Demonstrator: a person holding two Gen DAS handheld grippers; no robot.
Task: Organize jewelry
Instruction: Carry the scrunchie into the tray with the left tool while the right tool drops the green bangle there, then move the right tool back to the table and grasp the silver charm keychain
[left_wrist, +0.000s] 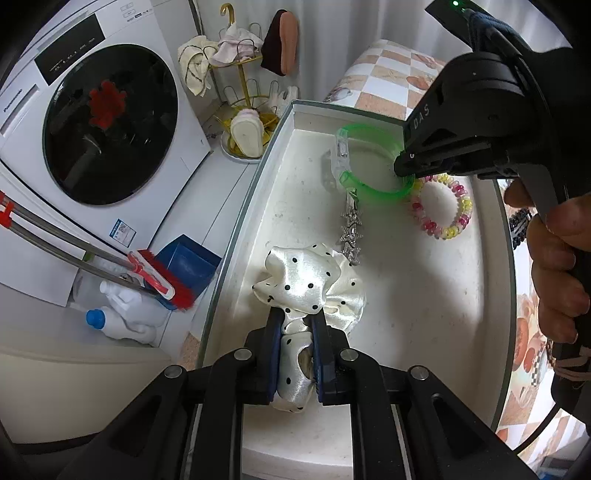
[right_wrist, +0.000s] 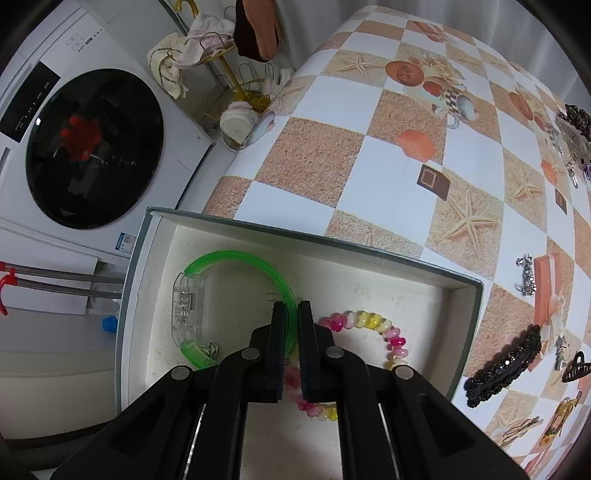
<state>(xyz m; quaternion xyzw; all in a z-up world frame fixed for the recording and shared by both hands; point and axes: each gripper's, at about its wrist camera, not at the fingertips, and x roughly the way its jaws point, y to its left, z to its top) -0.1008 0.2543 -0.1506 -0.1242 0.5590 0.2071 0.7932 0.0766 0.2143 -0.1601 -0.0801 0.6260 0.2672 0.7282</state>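
Both wrist views look steeply down, close above white box (left_wrist: 424, 295) (right_wrist: 369, 280); both share its interior.

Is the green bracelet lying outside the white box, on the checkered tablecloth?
No, the green bracelet is inside the white box, pinched by the right gripper.

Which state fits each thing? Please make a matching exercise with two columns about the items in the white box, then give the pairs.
Things:
1. green bracelet
2. dotted scrunchie
3. coil hair tie
4. star clip

States:
a. clamped by the left gripper
b. lying free, pink and yellow
c. clamped by the right gripper
d. lying free, silver

Pairs: 1-c, 2-a, 3-b, 4-d
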